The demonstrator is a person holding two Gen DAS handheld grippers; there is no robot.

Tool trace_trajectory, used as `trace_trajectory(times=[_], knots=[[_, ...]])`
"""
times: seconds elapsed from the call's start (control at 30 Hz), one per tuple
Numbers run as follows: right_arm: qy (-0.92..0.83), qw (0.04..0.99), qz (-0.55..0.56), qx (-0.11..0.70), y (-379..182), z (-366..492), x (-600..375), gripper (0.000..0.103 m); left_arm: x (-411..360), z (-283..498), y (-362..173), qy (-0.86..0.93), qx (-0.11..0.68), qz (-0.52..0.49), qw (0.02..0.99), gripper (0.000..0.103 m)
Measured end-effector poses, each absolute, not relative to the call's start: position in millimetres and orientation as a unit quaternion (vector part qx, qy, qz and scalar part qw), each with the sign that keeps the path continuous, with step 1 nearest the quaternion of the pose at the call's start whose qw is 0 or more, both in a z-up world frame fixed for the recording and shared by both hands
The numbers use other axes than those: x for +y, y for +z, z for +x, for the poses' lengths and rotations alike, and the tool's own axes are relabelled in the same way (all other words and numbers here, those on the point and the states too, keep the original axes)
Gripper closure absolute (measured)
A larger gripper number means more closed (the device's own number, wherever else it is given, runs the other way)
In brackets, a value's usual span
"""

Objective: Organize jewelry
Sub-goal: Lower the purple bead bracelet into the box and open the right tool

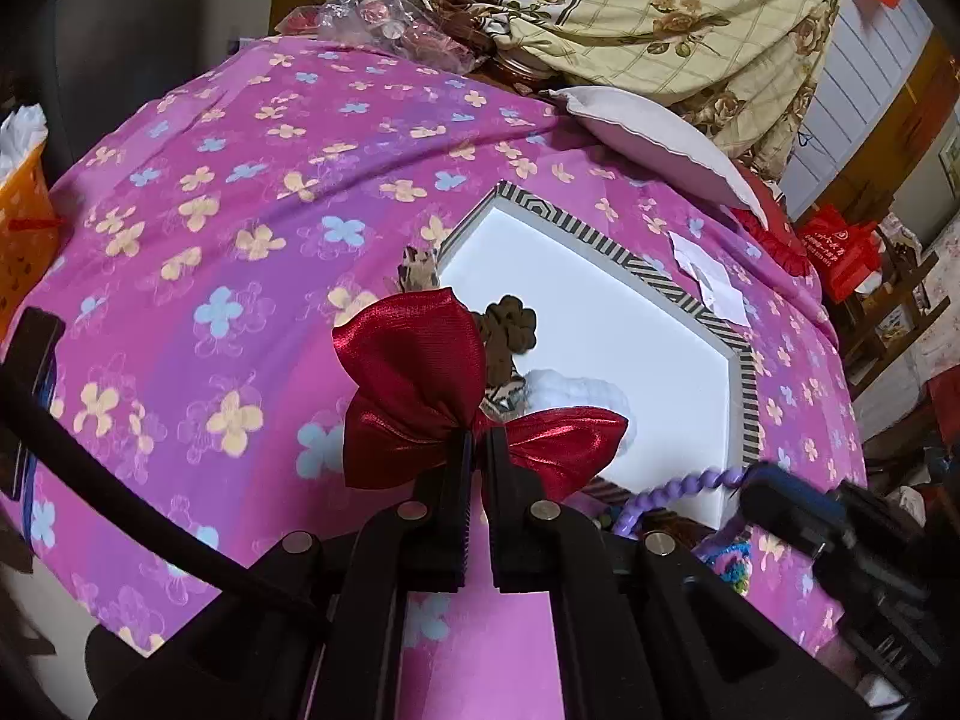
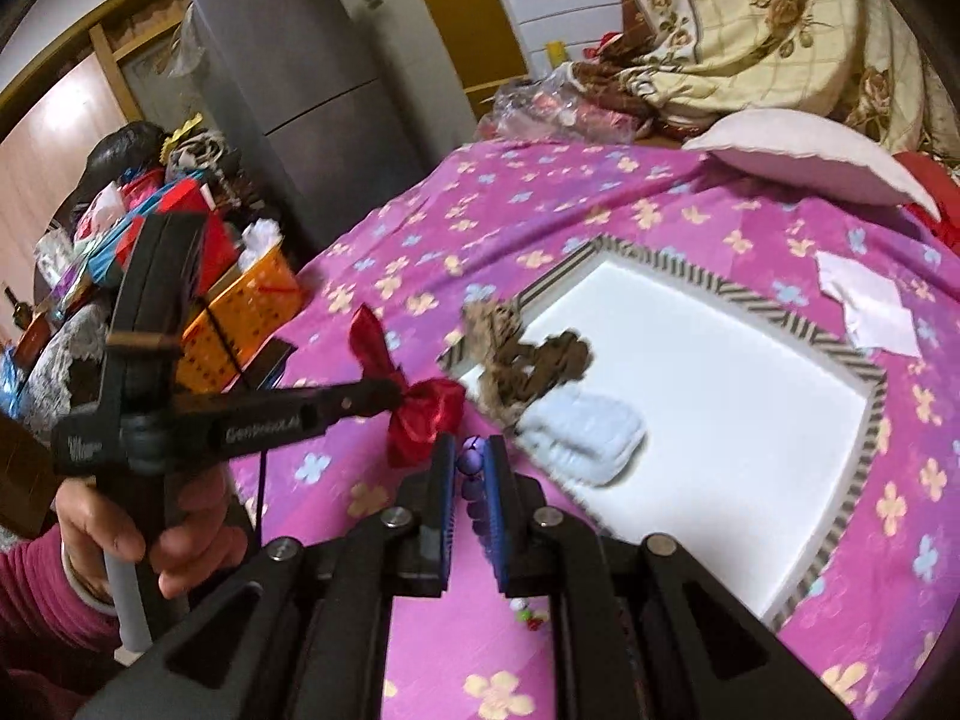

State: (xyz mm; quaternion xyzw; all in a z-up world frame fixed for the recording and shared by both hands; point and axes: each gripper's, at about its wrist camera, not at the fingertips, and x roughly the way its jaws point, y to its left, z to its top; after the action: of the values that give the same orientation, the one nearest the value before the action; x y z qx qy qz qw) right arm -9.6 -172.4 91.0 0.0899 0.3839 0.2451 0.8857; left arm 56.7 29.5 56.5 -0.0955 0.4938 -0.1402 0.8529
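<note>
My left gripper is shut on the knot of a shiny red bow, held above the pink flowered cloth near the left edge of the white tray. In the right wrist view the bow hangs from the left gripper. My right gripper is shut on a purple bead string, which also shows in the left wrist view. In the tray lie a brown scrunchie and a pale blue fluffy scrunchie.
A striped rim borders the tray. White paper pieces lie beyond it. A pillow and folded quilt sit at the back. An orange basket and clutter stand at left. Small beads lie on the cloth.
</note>
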Motion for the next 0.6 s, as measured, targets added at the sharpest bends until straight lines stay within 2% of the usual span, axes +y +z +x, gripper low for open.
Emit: trace_trajectory(times=[0.6], knots=[[0.186,0.892,0.119,0.396,81.4,60.9,-211.8,0.094,5.9,109.2,49.5,-0.105,0.482,-0.031,0.869,0.077]])
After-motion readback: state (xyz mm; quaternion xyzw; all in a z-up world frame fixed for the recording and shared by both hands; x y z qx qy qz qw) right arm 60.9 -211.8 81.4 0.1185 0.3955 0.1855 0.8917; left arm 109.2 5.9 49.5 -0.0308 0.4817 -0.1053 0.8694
